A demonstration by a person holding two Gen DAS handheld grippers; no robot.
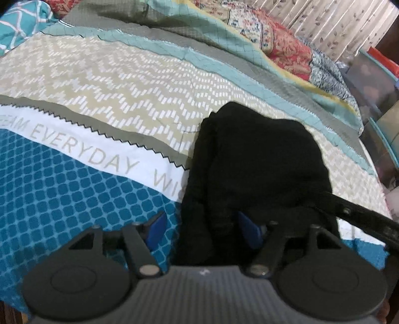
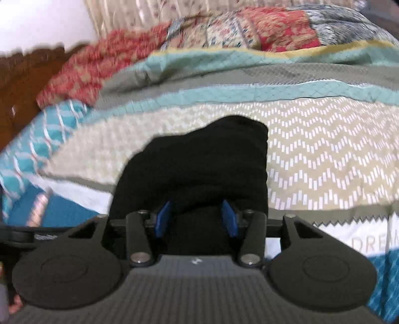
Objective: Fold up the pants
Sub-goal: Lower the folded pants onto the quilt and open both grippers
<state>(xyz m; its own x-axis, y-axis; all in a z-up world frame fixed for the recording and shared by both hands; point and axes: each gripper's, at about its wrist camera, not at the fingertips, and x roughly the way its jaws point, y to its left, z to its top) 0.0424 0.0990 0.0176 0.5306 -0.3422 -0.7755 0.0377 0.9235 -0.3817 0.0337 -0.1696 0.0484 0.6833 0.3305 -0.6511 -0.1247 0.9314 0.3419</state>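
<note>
The black pants (image 1: 259, 159) lie in a folded bundle on the patterned bedspread (image 1: 104, 82). My left gripper (image 1: 203, 228) is open, its blue pads wide apart astride the near edge of the bundle; the left pad (image 1: 156, 228) is over the bedspread and the right pad (image 1: 247, 230) is against the black cloth. In the right wrist view the pants (image 2: 199, 162) fill the middle. My right gripper (image 2: 197, 221) is open with black cloth lying between its blue pads (image 2: 163, 221), which do not pinch it. The right gripper's arm (image 1: 361, 214) reaches in from the right.
A red floral quilt (image 1: 286, 49) and a teal patterned pillow (image 1: 20, 22) lie at the far side of the bed. A curtain (image 1: 336, 22) hangs behind. The bed's right edge (image 1: 374, 159) borders boxes on the floor. Dark wooden furniture (image 2: 22, 82) stands at the left.
</note>
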